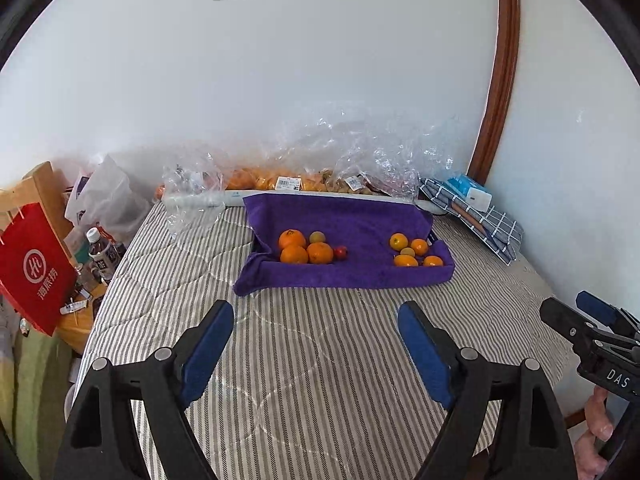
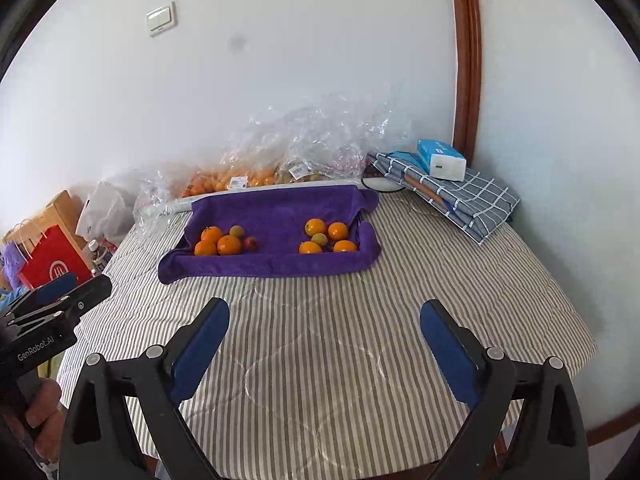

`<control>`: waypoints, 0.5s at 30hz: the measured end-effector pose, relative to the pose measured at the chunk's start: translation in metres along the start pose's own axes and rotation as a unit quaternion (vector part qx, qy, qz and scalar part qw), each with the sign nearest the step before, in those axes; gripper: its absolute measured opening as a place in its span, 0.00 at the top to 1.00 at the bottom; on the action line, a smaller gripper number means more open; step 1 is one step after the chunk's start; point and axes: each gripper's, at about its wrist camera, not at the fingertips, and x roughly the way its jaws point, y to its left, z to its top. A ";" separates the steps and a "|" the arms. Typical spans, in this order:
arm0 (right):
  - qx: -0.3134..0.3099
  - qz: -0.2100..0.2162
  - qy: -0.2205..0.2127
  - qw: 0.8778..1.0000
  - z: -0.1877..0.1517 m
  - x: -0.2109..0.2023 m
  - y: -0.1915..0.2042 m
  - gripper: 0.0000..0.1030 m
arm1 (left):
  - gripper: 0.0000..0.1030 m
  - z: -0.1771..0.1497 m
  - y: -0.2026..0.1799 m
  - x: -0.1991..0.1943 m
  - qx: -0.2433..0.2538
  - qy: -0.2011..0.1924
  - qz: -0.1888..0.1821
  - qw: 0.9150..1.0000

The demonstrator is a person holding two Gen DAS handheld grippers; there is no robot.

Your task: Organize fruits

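A tray draped with a purple towel (image 1: 360,216) (image 2: 280,212) sits toward the back of the striped table. Its left side holds three large oranges (image 1: 306,252) (image 2: 218,243), a greenish fruit and a small red fruit (image 1: 340,253). On its right side lie several smaller oranges (image 1: 416,250) (image 2: 326,236) around a greenish one. My left gripper (image 1: 316,320) is open and empty, well in front of the tray. My right gripper (image 2: 324,318) is open and empty too, equally far back from the tray; it shows at the left wrist view's right edge (image 1: 576,312).
Clear plastic bags of oranges and other fruit (image 1: 304,168) (image 2: 256,168) lie behind the tray against the wall. A folded checked cloth with a blue-and-white box (image 1: 472,196) (image 2: 444,160) is back right. A red paper bag (image 1: 32,268) and bottles stand left of the table.
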 end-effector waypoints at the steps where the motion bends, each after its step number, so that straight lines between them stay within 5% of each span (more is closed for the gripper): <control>1: 0.001 -0.001 -0.002 1.000 -0.002 -0.003 -0.001 0.07 | 0.19 -0.001 0.000 -0.004 0.001 -0.004 0.003 1.000; 15: 0.015 -0.012 -0.013 1.000 -0.010 -0.024 -0.012 0.07 | 0.18 -0.008 -0.009 -0.017 0.007 -0.018 0.013 1.000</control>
